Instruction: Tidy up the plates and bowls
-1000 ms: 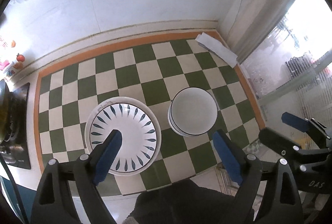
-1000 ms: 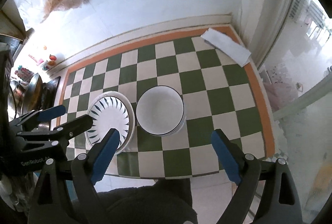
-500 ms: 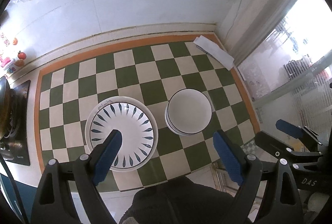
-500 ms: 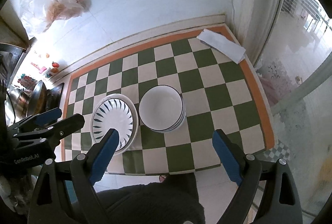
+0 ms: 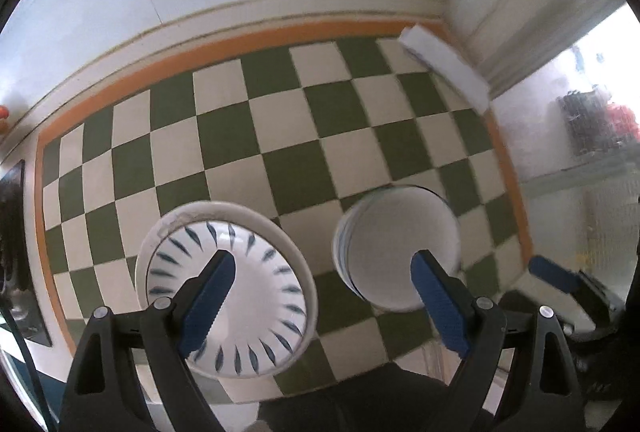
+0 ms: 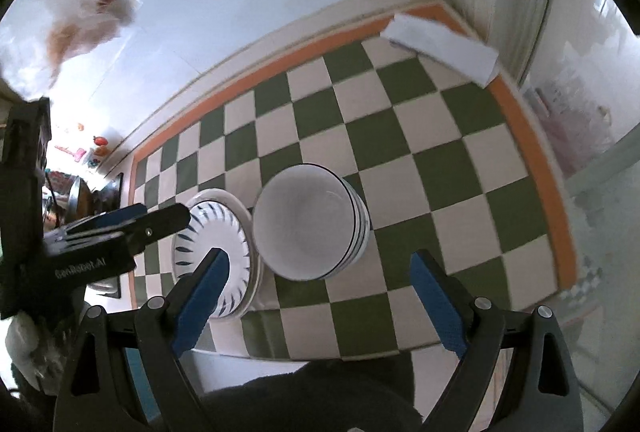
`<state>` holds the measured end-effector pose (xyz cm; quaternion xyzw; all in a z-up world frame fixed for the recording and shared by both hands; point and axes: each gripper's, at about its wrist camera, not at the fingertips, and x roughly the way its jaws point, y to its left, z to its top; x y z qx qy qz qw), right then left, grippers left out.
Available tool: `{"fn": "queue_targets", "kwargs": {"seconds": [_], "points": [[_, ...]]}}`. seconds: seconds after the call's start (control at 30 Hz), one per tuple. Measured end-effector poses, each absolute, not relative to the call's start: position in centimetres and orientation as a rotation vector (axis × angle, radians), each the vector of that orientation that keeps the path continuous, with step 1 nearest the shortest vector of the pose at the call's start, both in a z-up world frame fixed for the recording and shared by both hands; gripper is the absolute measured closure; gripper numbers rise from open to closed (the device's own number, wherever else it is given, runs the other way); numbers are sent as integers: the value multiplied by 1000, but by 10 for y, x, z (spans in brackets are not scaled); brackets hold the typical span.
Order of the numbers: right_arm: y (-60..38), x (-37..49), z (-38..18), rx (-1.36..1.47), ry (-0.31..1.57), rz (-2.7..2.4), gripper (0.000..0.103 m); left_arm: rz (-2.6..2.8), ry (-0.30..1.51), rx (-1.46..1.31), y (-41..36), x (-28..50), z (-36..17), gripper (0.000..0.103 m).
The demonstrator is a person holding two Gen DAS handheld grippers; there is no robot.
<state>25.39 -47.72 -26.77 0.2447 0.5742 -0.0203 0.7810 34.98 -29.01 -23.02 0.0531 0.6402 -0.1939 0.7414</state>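
A stack of white plates [image 5: 240, 312] with a blue leaf pattern lies on the checkered mat [image 5: 280, 135], and a stack of white bowls [image 5: 394, 244] with dark rims stands just to its right. My left gripper [image 5: 320, 264] hangs open above both: its left finger is over the plates, its right finger over the bowls' near rim. In the right wrist view my right gripper [image 6: 319, 258] is open above the bowls [image 6: 308, 228] and the mat to their right. The plates [image 6: 218, 244] lie under its left finger. Neither gripper holds anything. Each gripper shows in the other's view: the right gripper [image 5: 536, 280] and the left gripper [image 6: 164, 213].
The green-and-white mat has an orange border [image 5: 120, 79] and runs up to a white wall. A white folded packet [image 5: 444, 65] lies in the far right corner. A stove and small items [image 6: 80, 191] sit left of the mat. A dark sleeve fills the bottom edge.
Both grippers have come down toward the dishes, which now look larger. The views have tipped lower, so the wall sockets have left the frame. Jaws unchanged, dishes not moved.
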Motion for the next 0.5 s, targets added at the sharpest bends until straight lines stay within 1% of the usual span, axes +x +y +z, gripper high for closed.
{"fn": "queue_targets", "kwargs": {"seconds": [0.23, 0.37, 0.5], "points": [[-489, 280, -342, 694, 1327, -16, 9, -516, 1569, 112, -313, 394, -288, 13], [-494, 288, -372, 774, 1348, 0, 10, -570, 1685, 113, -328, 407, -324, 13], [-497, 292, -396, 845, 1346, 16, 11, -626, 1756, 139, -341, 408, -350, 14]]}}
